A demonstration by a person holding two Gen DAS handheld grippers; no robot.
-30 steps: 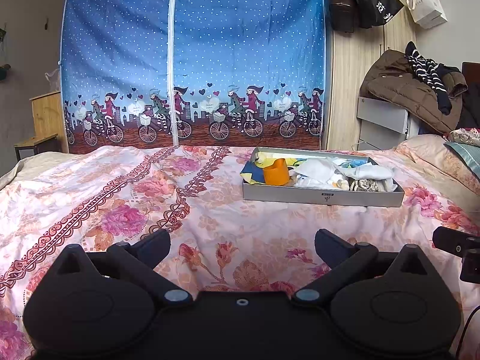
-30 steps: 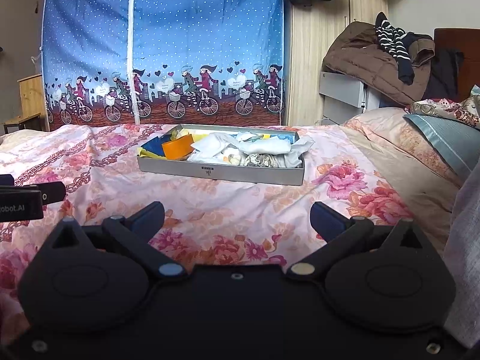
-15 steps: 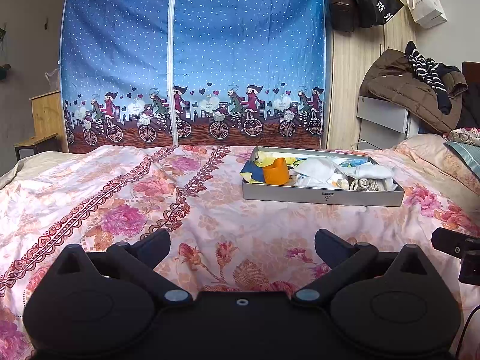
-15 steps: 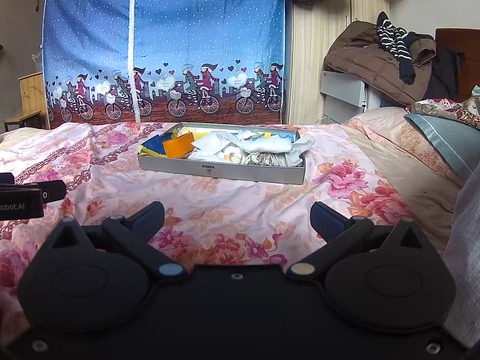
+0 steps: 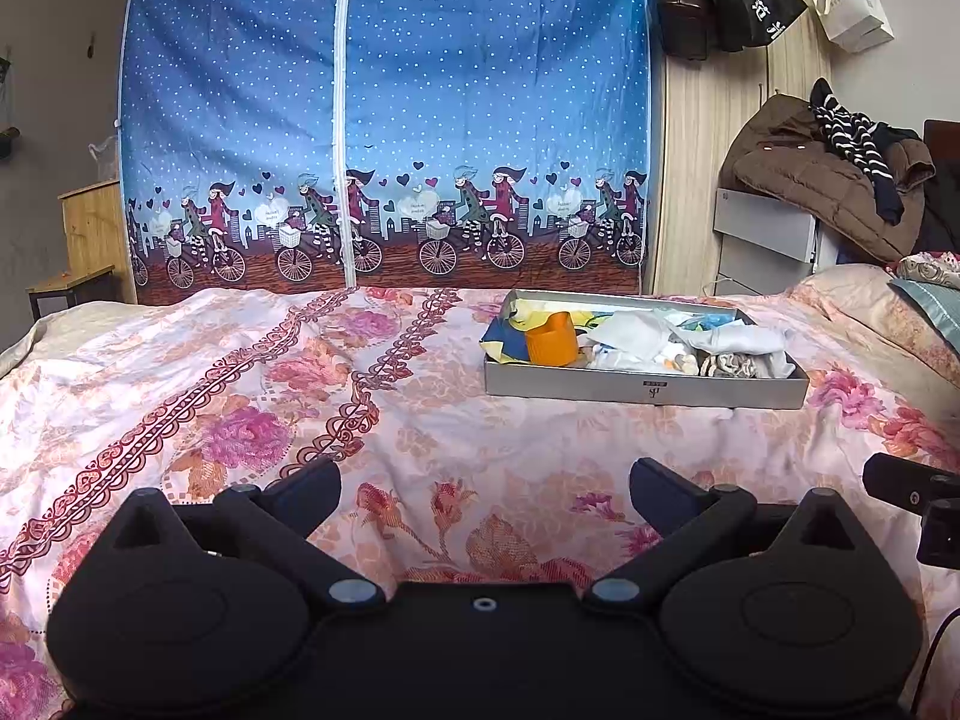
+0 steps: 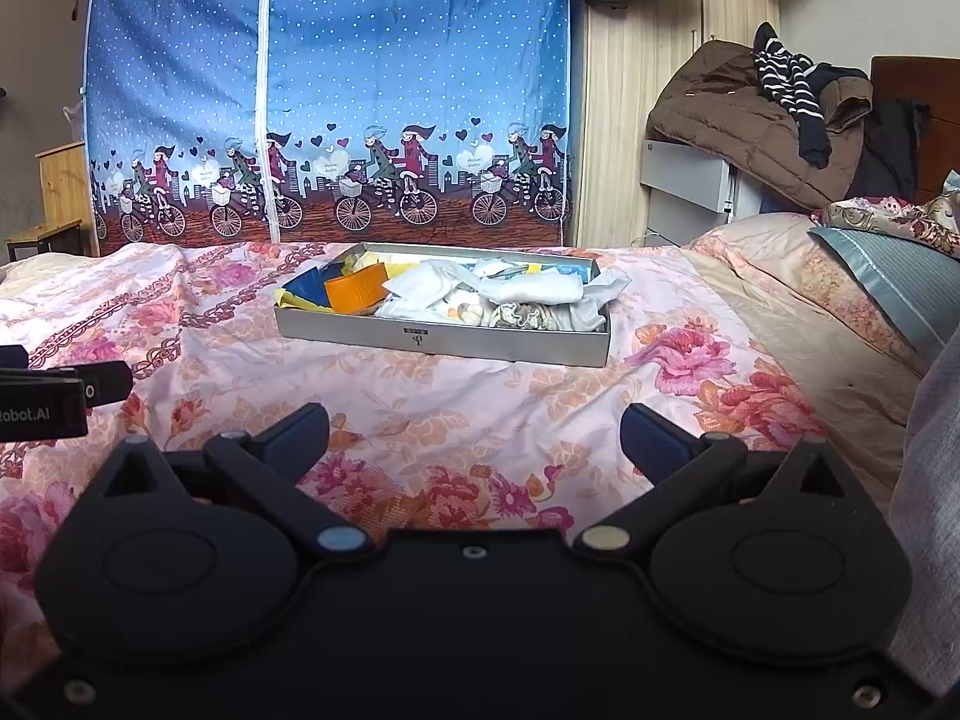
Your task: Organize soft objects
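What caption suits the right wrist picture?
Open right gripper faces a grey tray of crumpled cloths on a floral bedspread.

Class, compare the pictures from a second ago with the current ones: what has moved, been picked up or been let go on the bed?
Nothing has visibly changed. The left tool and right tool remain open and empty over the floral bedspread, and the grey tray of soft cloths lies untouched ahead of them.
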